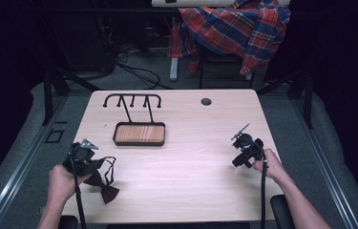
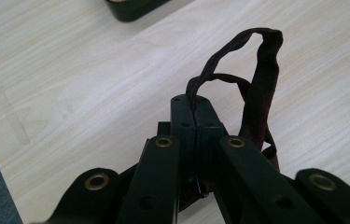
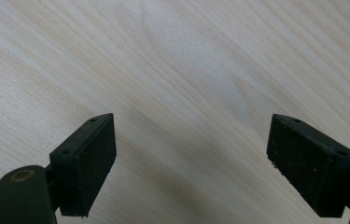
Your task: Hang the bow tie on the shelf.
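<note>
Tongs in my left hand (image 2: 195, 109) are pressed together on the strap of the dark bow tie (image 1: 104, 183) at lower left of the high view, so its loop stands free for hanging on the rack (image 1: 132, 100). My right tongs (image 3: 191, 163) hover spread over bare tabletop (image 1: 191, 162), ready to help.

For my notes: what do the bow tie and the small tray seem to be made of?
Bow tie: dark maroon fabric, slightly shiny; its limp strap folds softly. Tray: black rim, probably metal or plastic, with a wood-grain bottom, possibly veneer.
</note>
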